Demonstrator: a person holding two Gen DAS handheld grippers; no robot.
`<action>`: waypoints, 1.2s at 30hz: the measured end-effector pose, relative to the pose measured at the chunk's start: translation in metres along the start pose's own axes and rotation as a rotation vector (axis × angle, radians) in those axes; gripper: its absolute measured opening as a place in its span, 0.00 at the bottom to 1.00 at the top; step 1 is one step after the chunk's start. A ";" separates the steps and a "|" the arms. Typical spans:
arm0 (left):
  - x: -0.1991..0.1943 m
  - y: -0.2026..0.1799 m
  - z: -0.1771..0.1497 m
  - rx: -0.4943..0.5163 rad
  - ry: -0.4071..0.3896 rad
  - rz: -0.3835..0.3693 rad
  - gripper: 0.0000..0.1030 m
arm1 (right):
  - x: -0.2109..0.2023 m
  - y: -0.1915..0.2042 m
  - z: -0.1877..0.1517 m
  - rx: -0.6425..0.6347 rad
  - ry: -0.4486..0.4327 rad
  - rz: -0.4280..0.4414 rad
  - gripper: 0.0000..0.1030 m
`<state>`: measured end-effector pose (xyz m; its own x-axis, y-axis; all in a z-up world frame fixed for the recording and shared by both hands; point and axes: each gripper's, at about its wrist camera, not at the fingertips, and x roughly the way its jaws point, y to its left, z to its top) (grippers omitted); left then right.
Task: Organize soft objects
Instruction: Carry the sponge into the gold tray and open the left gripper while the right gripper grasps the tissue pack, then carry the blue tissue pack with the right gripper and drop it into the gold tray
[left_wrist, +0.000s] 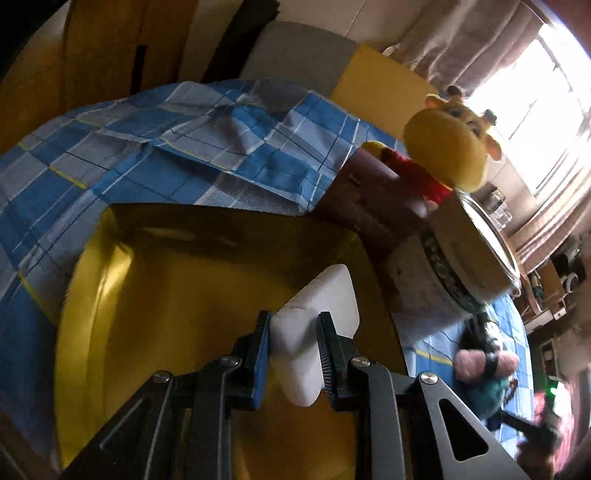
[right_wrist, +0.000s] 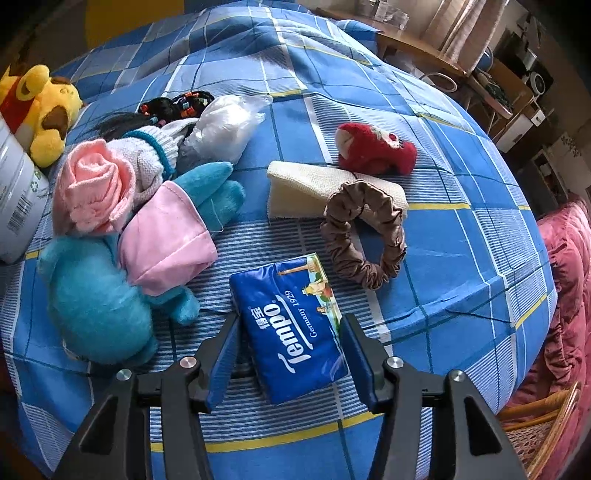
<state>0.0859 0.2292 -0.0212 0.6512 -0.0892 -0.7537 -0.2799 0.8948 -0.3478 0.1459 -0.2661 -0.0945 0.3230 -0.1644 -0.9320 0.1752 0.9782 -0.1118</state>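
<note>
While one sponge (left_wrist: 317, 325) hangs, one scrunchie (right_wrist: 364, 236) lies.

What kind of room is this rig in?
Probably a lived-in home room, maybe a bedroom or living room, not a lab. A blue checked cloth covers the work surface, heavy curtains hang at a bright window, and cluttered wooden furniture stands behind. The exact room type is uncertain.
</note>
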 end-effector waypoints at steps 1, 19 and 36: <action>0.007 -0.002 0.003 -0.001 -0.001 0.014 0.25 | 0.000 -0.001 0.000 0.005 -0.002 0.004 0.53; -0.010 -0.010 -0.018 0.146 -0.057 0.122 0.78 | -0.006 -0.009 -0.001 0.062 -0.065 0.030 0.39; -0.051 -0.058 -0.077 0.282 -0.033 -0.034 0.78 | -0.038 -0.040 -0.024 0.258 -0.110 0.353 0.26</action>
<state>0.0142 0.1480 -0.0055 0.6804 -0.1108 -0.7244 -0.0536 0.9783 -0.2000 0.1047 -0.2959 -0.0631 0.4994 0.1471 -0.8538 0.2582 0.9154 0.3088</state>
